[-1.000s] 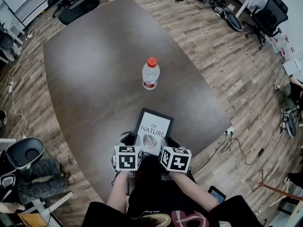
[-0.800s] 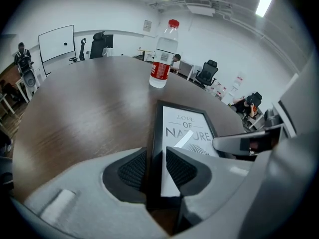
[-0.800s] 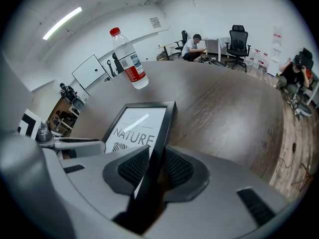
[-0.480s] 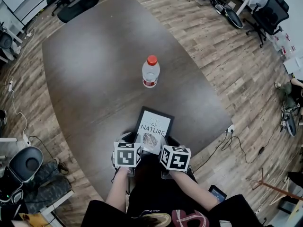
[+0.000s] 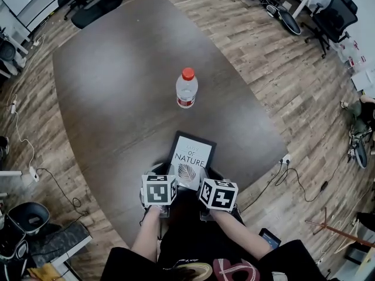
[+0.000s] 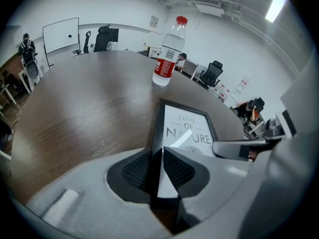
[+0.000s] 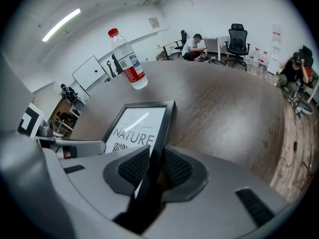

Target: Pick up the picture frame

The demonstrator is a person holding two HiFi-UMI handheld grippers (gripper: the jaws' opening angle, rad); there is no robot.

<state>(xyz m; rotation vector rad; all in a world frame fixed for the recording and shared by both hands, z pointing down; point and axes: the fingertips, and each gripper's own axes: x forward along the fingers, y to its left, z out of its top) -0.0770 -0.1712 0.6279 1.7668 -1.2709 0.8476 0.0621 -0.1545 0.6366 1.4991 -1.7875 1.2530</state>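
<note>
A black picture frame (image 5: pixel 191 155) with a "NATURE" print lies at the near edge of the dark table (image 5: pixel 117 86). My left gripper (image 5: pixel 169 170) straddles its lower left edge. In the left gripper view the jaws are closing, and both ribbed pads (image 6: pixel 134 169) meet the frame (image 6: pixel 187 128) rim. My right gripper (image 5: pixel 207 173) is at the lower right edge. Its jaws are also closing, with the frame (image 7: pixel 142 121) rim squeezed between the pads (image 7: pixel 133 168). The frame's near end is hidden under the marker cubes in the head view.
A clear water bottle (image 5: pixel 186 91) with a red cap stands upright beyond the frame, mid-table. Office chairs (image 5: pixel 335 17) and floor cables (image 5: pixel 293 177) surround the table. A seated person (image 7: pixel 192 45) works at a far desk.
Both grippers stay at the frame's near corners with their jaws narrowing on its edges. The frame and bottle keep their places. A chair at the lower left has rolled away.
</note>
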